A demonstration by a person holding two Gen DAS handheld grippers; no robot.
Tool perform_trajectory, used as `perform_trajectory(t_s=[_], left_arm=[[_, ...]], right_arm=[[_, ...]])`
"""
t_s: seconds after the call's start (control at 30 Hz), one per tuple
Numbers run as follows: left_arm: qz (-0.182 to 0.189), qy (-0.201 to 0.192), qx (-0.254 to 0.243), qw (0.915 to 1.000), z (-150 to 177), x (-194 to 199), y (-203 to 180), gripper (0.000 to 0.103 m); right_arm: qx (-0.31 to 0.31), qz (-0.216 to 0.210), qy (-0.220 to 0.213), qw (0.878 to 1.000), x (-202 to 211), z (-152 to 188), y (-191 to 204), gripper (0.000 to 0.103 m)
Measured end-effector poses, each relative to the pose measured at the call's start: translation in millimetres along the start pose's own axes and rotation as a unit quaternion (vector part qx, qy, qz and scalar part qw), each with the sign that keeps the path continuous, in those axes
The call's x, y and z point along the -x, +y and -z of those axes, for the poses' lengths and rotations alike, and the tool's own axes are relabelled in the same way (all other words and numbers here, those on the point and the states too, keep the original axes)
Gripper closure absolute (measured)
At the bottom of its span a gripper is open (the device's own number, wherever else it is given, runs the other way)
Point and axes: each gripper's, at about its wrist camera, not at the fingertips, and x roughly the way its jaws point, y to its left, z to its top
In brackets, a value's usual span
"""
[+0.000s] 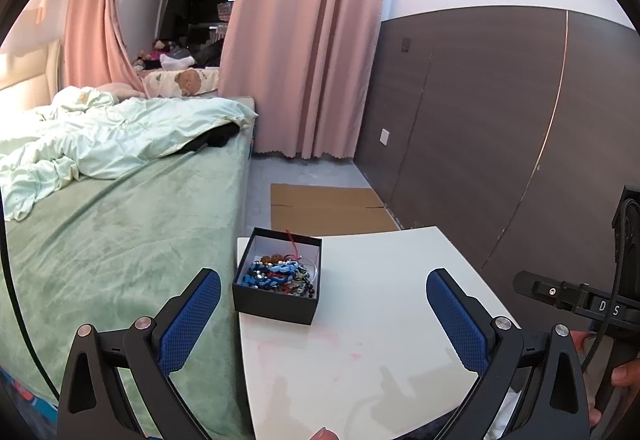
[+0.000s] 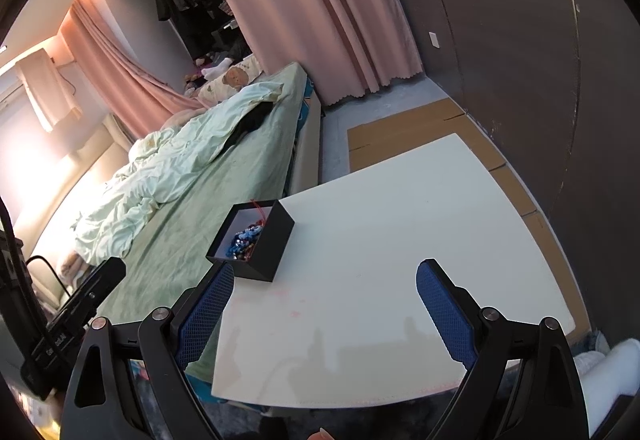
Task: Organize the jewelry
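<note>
A small black box [image 1: 276,304] stands at the far left corner of a white table [image 1: 380,340]. It holds a tangle of bead bracelets [image 1: 280,274], blue, brown and dark, with a red cord sticking up. My left gripper [image 1: 323,316] is open and empty, just short of the box. In the right wrist view the box [image 2: 264,244] and its jewelry [image 2: 244,238] lie ahead to the left. My right gripper [image 2: 325,308] is open and empty above the table [image 2: 400,240].
A bed with a green cover [image 1: 120,240] and a pale quilt butts against the table's left side. Flat cardboard [image 1: 328,208] lies on the floor beyond the table. A dark panelled wall [image 1: 480,128] runs along the right. Pink curtains [image 1: 304,40] hang at the back.
</note>
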Motion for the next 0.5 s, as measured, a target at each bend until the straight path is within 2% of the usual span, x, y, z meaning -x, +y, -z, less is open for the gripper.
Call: perform_trajectory(t_s=[0.5], left_arm=[[-0.004, -0.002, 0.0, 1.0, -0.4, -1.0, 1.6, 0.0]], right_arm=[[0.0, -0.001, 0.0, 1.0, -0.2, -0.4, 0.0, 0.01]])
